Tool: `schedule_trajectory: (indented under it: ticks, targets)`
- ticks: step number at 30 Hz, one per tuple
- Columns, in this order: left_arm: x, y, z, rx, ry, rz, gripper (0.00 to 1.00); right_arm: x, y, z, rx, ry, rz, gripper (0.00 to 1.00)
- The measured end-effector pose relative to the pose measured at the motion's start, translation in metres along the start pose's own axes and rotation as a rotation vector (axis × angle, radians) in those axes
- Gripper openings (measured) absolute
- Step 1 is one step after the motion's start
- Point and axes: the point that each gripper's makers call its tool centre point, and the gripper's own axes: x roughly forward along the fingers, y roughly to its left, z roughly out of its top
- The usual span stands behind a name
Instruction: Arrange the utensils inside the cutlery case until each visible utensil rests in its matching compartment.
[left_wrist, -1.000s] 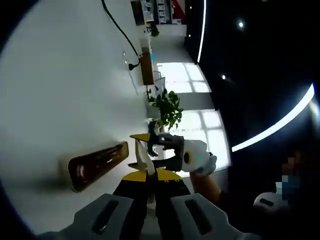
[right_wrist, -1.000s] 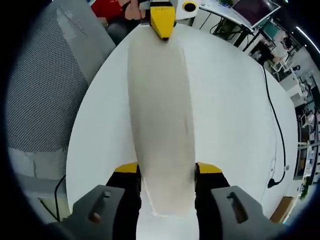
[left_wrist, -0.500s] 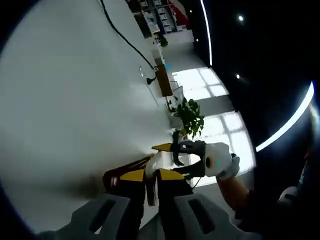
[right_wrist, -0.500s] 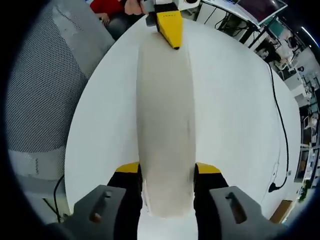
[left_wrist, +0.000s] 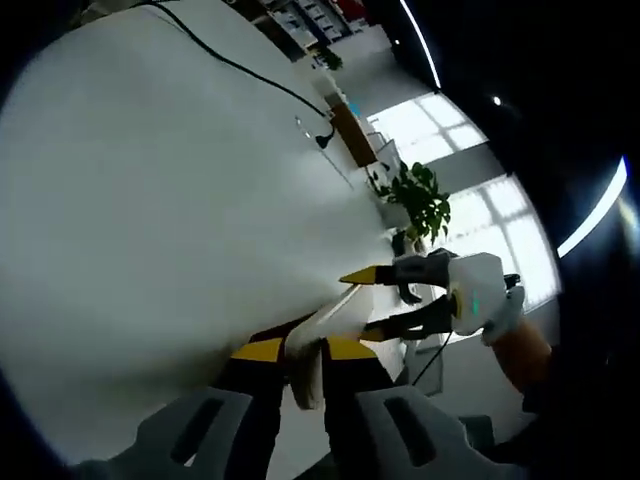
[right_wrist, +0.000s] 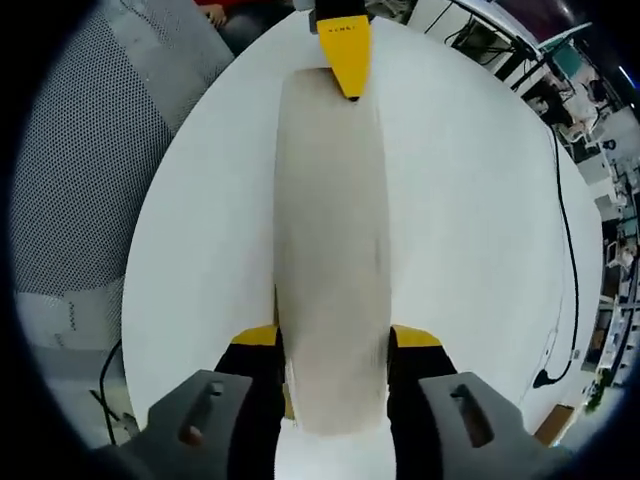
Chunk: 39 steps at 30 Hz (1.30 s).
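Lid (right_wrist: 330, 250) of the cutlery case, gripped at opposite ends by both closed-down grippers, left gripper (left_wrist: 300, 352) and right gripper (right_wrist: 330, 340), has swung over the white table (right_wrist: 470, 200), leaving the utensils still unsorted.

one white lid (right_wrist: 332, 250), one table (right_wrist: 460, 220) (one cable (right_wrist: 568, 250)), one plant (left_wrist: 422, 200).
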Motion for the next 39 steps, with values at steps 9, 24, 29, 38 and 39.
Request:
schedule_trajectory:
  ticks: [9, 24, 29, 38, 39]
  targets:
    - [0.004, -0.002, 0.001, 0.006, 0.032, 0.012, 0.15, -0.010, 0.012, -0.004, 0.072, 0.006, 0.084, 0.37]
    - [0.004, 0.015, -0.002, 0.092, 0.079, 0.130, 0.15, 0.010, 0.017, -0.001, 0.076, 0.028, 0.095, 0.37]
    - [0.006, 0.022, -0.003, 0.114, 0.092, 0.132, 0.15, 0.015, 0.021, -0.003, 0.077, 0.034, 0.109, 0.37]
    - [0.004, 0.023, 0.006, 0.146, 0.057, 0.148, 0.13, 0.015, 0.016, -0.003, 0.089, 0.016, 0.092, 0.37]
    - [0.003, 0.023, 0.007, 0.151, 0.049, 0.150, 0.13, 0.015, 0.015, -0.003, 0.091, 0.014, 0.091, 0.37]
